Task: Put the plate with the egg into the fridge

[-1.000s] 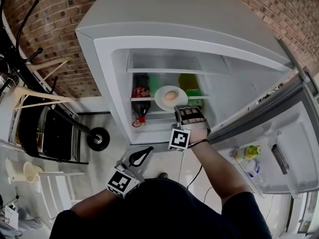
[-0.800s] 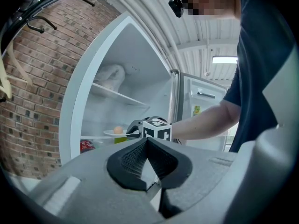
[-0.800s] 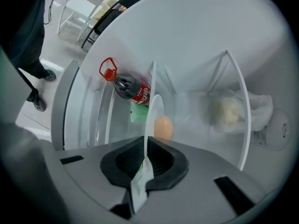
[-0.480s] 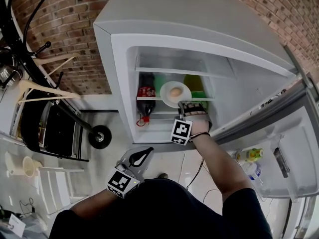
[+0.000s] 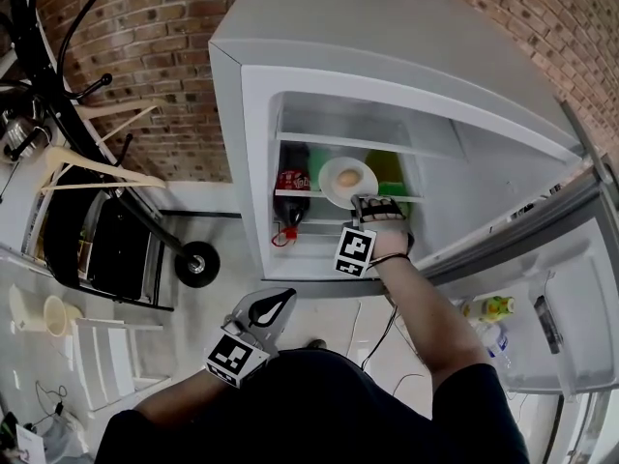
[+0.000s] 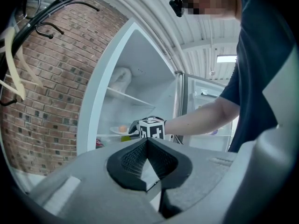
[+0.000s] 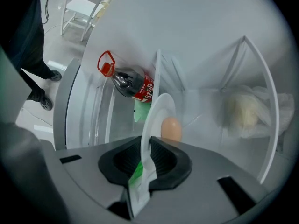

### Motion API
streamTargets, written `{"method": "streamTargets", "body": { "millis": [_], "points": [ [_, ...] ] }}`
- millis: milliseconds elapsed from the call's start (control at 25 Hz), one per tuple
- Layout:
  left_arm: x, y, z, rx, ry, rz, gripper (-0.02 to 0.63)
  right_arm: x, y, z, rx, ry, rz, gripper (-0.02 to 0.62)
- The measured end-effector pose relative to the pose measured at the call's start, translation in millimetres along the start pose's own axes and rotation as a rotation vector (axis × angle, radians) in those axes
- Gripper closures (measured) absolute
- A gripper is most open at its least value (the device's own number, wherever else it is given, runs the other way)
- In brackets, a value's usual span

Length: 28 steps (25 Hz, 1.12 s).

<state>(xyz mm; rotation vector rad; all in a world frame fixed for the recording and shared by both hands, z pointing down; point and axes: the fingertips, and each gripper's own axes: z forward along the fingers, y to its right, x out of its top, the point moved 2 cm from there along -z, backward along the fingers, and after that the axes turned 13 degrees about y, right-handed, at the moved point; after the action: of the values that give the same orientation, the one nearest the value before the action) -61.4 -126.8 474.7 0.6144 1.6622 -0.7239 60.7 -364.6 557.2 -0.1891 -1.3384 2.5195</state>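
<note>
The right gripper point(image 7: 149, 146) has its jaws opening, and the thin edge of the white plate point(image 7: 156, 113) stands between the two black pads, which no longer squeeze it. The brown egg point(image 7: 171, 128) sits on the plate, just past the jaws. The plate rests on a shelf point(image 5: 302, 194) inside the open fridge point(image 5: 387, 56), about in the middle of it. Right next to the plate lies a cola bottle point(image 7: 133, 85) with a red label and a red ring at its cap. A green pack point(image 7: 139, 113) peeks out from behind the plate. Farther back on the shelf is a see-through bag point(image 7: 245, 108) with something pale in it. The left gripper point(image 6: 147, 141) has its jaws pressed together with nothing between them. It hangs low in front of the person's body, well apart from the fridge. From the head view, the right hand point(image 5: 379, 222) reaches into the fridge with its gripper at the plate's near edge. The fridge door point(image 5: 551, 298) is swung open on the right, and it holds small bottles point(image 5: 488, 309). A brick wall point(image 5: 145, 56) stands behind the fridge.
</note>
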Motion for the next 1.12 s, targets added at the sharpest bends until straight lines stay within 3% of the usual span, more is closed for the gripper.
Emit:
{"method": "streamTargets", "body": {
  "millis": [360, 960, 1120],
  "points": [
    [1.5, -2.9, -1.7, 0.005, 0.000, 0.005, 0.601, -3.8, 4.8, 11.5, 0.005, -0.005, -0.017, 0.527],
    [0.4, 2.4, -2.1, -0.007, -0.007, 0.003, 0.601, -6.3, 0.6, 21.9, 0.040, -0.008, -0.014, 0.443],
    [1.7, 2.7, -3.3, -0.005, -0.004, 0.004, 0.601, -4.9, 2.6, 16.0, 0.003, 0.007, -0.002, 0.433]
  ]
}}
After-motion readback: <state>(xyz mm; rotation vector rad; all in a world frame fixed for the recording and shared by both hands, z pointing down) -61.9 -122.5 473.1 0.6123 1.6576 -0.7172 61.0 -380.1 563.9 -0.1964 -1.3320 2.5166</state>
